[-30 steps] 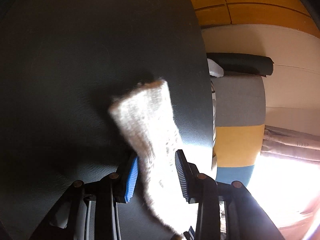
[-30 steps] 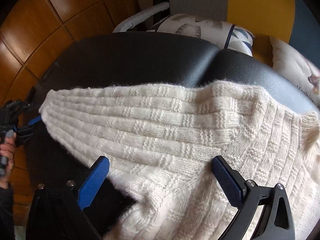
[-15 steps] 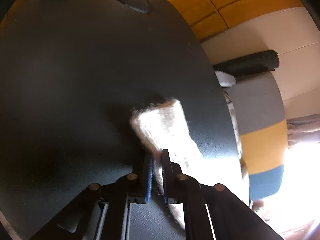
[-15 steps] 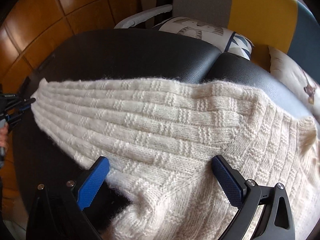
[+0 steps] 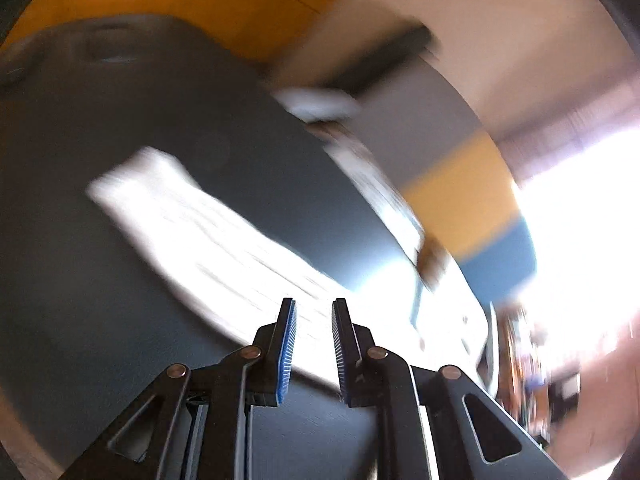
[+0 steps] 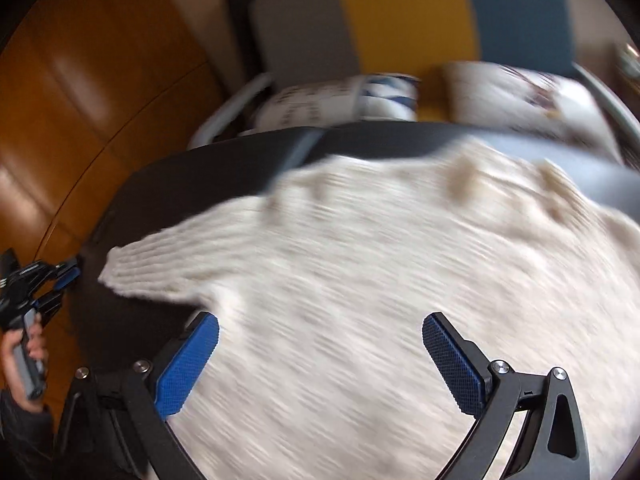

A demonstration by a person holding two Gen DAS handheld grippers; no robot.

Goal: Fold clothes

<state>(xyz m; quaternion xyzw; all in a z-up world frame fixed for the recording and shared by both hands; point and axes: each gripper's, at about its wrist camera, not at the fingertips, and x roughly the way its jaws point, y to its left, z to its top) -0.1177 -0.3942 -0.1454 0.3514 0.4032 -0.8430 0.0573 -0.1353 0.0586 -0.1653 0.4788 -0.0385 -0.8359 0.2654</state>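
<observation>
A cream knitted sweater (image 6: 360, 280) lies spread on the black padded table (image 6: 200, 168). Its sleeve (image 5: 200, 232) stretches out flat across the table (image 5: 80, 160), blurred by motion. My left gripper (image 5: 312, 344) hovers above and behind the sleeve. Its jaws are opening, with a narrow gap and nothing pressed between the pads. In the right wrist view the left gripper (image 6: 60, 280) sits just left of the cuff, apart from it, held by a hand (image 6: 24, 344). My right gripper (image 6: 320, 360) stands wide open above the sweater's body, holding nothing.
Behind the table stands a chair (image 6: 400, 12) with a grey, yellow and blue back, and patterned pillows (image 6: 332, 100) on its seat. Wooden floor (image 6: 80, 80) lies to the left. Bright window light (image 5: 580, 220) washes out the right side.
The left gripper, shut on the sleeve's cuff half a second ago, has let go and drawn back and up. The sleeve now lies flat. The right gripper has pulled back, still open.
</observation>
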